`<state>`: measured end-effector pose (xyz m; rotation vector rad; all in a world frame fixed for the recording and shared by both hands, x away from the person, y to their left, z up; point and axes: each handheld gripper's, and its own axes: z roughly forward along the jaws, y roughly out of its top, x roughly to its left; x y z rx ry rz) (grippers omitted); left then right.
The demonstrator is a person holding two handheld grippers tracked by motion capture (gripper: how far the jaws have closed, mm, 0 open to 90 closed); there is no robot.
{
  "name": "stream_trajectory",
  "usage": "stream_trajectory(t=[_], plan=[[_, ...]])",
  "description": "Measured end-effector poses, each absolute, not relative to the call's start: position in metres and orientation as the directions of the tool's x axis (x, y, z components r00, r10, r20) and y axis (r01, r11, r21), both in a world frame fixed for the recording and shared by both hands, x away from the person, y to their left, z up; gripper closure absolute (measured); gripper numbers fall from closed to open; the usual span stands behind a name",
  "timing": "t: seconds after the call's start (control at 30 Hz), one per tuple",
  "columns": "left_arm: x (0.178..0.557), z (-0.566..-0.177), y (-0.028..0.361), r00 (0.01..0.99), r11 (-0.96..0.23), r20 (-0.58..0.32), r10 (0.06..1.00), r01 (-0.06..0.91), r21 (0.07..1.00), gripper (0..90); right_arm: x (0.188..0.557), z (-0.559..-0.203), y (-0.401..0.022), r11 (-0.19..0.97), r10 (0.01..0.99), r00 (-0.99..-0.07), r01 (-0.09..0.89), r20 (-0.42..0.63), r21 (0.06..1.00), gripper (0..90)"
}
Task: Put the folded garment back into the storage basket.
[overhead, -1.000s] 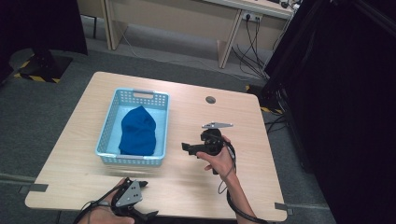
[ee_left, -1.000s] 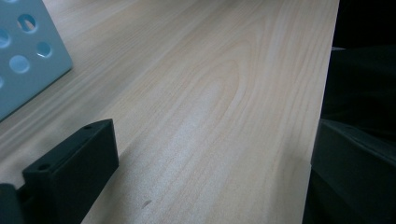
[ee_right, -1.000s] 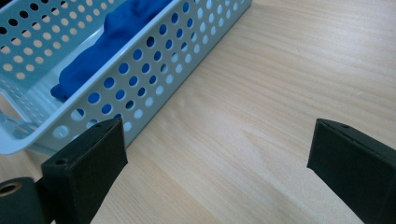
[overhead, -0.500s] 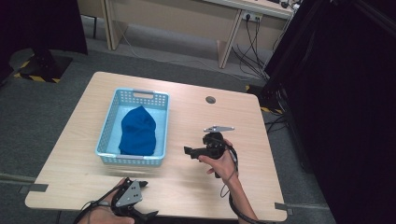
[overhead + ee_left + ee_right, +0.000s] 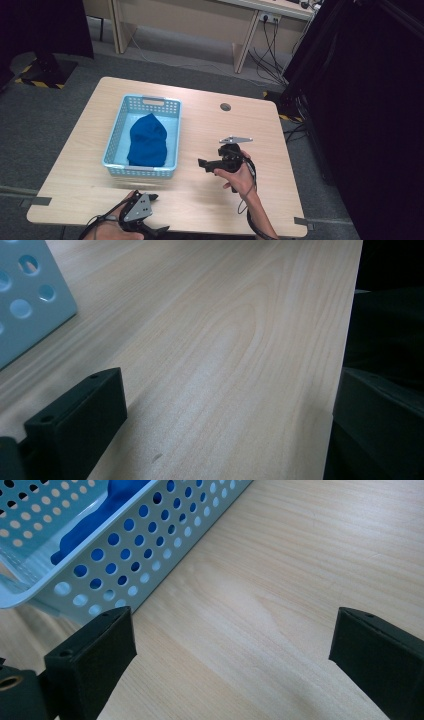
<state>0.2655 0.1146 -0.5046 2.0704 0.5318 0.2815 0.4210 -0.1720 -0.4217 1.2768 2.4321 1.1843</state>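
Right gripper [image 5: 207, 164], jaws gaping wide and empty, is facing the perforated pale-blue plastic basket [image 5: 172, 131] holding bunched blue cloth [image 5: 147, 140]: better clearing the rim first.

I count one table [image 5: 210, 125] under me. One basket [image 5: 172, 135] sits on its left half, and one blue cloth [image 5: 147, 140] lies inside it. I have two grippers: my left one [image 5: 145, 220] at the near edge, my right one [image 5: 212, 162] right of the basket. Each has two jaws. One round hole [image 5: 225, 106] shows in the far part of the tabletop.
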Motion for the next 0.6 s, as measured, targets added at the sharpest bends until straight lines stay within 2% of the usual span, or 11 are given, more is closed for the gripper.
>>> stream_trajectory(t=[0.6], plan=[[0.266,-0.505,0.115,0.879,-0.459,-0.011,0.476,0.259,0.85,0.0,0.415,-0.422,-0.183,0.319,0.757,-0.618,0.632,0.211,0.706,5.0]])
